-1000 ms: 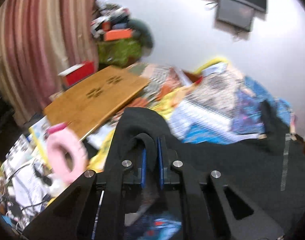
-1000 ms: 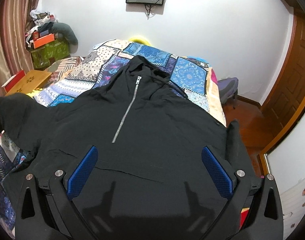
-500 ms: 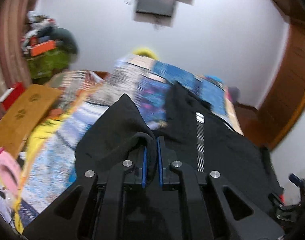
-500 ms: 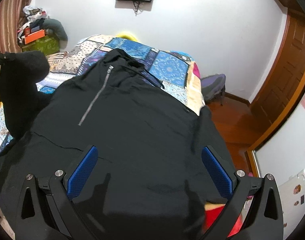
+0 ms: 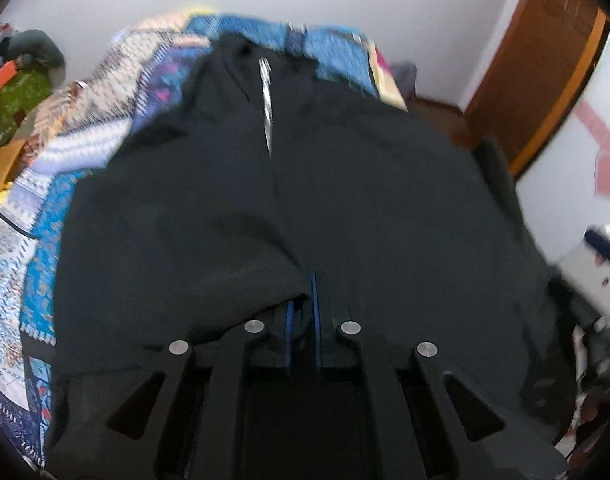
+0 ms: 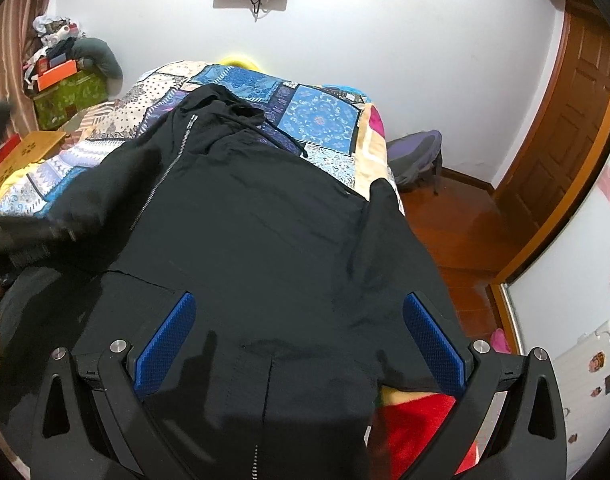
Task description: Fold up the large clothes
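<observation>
A black zip-up hoodie (image 6: 265, 220) lies face up on the patchwork quilt (image 6: 317, 116), hood towards the far wall. My left gripper (image 5: 303, 300) is shut on the cuff of the black sleeve (image 5: 209, 264). It holds that sleeve over the hoodie's chest, just below the silver zipper (image 5: 267, 104). In the right wrist view the same sleeve (image 6: 93, 200) lies blurred across the garment's left side. My right gripper (image 6: 299, 332) stands open over the lower front of the hoodie, with nothing between its blue pads (image 6: 165, 344).
The bed's right edge drops to a wooden floor (image 6: 457, 232) with a purple seat (image 6: 417, 156) and a brown door (image 6: 565, 140). A wooden lap table (image 6: 29, 148) and a green box with clutter (image 6: 69, 88) stand at the left. Red cloth (image 6: 417, 420) shows under the hem.
My left gripper has swung the sleeve from the bed's left side over the hoodie's front and tipped downward. My right gripper has drifted slightly towards the hem and stays open.
</observation>
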Available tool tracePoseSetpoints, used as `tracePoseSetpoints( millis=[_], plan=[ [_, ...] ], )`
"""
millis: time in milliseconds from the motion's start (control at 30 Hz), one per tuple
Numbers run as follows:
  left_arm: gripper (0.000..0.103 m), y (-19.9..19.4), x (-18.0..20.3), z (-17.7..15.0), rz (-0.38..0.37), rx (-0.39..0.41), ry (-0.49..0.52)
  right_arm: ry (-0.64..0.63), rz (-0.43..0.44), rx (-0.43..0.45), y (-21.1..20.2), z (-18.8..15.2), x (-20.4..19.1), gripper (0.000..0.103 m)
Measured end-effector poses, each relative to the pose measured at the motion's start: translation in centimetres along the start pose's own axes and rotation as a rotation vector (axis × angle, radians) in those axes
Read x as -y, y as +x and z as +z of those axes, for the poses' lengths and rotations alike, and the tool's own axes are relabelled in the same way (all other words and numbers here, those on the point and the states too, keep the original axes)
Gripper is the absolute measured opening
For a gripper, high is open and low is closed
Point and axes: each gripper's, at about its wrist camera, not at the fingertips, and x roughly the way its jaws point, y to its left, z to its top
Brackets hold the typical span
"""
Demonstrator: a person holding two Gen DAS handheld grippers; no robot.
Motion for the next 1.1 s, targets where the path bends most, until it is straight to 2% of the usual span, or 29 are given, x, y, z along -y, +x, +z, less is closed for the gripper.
tracePoseSetpoints(
  millis=[100, 200, 333, 367, 500, 567, 700, 767, 867, 967, 1100],
  plan=[
    [0.006, 1.2, 0.6, -0.7, 0.018, -0.032, 0.03, 0.021, 0.02, -0.013, 0.3, 0.1, 0.2, 0.103],
    [0.017, 0.6, 1.1, -1.1, 0.059, -0.024, 0.061, 0.019, 0.017, -0.013, 0.3, 0.3, -0.1, 0.103],
    [0.055, -0.8, 1.1, -1.6, 0.064, -0.001, 0.101, -0.008, 0.02, -0.008, 0.0, 0.7, -1.0, 0.103],
    [0.059, -1.3, 0.9, -1.6, 0.06, 0.011, 0.103, -0.013, 0.022, -0.005, 0.0, 0.9, -1.3, 0.103],
    [0.06, -3.9, -0.3, -2.0, 0.07, 0.063, 0.109, -0.04, 0.045, 0.019, -0.5, 2.1, -2.9, 0.103],
    [0.065, -5.3, -1.4, -1.9, 0.085, 0.088, 0.093, -0.053, 0.065, 0.027, -0.6, 2.7, -3.9, 0.103],
    [0.073, -8.7, -4.1, -1.8, 0.178, 0.189, 0.067, -0.092, 0.098, 0.039, -0.7, 4.0, -6.3, 0.103],
    [0.081, -10.5, -6.0, -1.9, 0.203, 0.226, 0.036, -0.115, 0.118, 0.044, -0.7, 4.5, -7.6, 0.103],
    [0.084, -12.7, -9.0, -2.2, 0.256, 0.283, -0.001, -0.168, 0.175, 0.042, -0.4, 5.3, -10.5, 0.103],
    [0.084, -14.3, -12.0, -3.0, 0.33, 0.307, -0.025, -0.237, 0.215, 0.035, 0.3, 5.7, -13.5, 0.103],
    [0.085, -15.0, -15.3, -4.5, 0.352, 0.306, -0.08, -0.338, 0.252, 0.012, 1.6, 5.8, -17.7, 0.103]
  ],
)
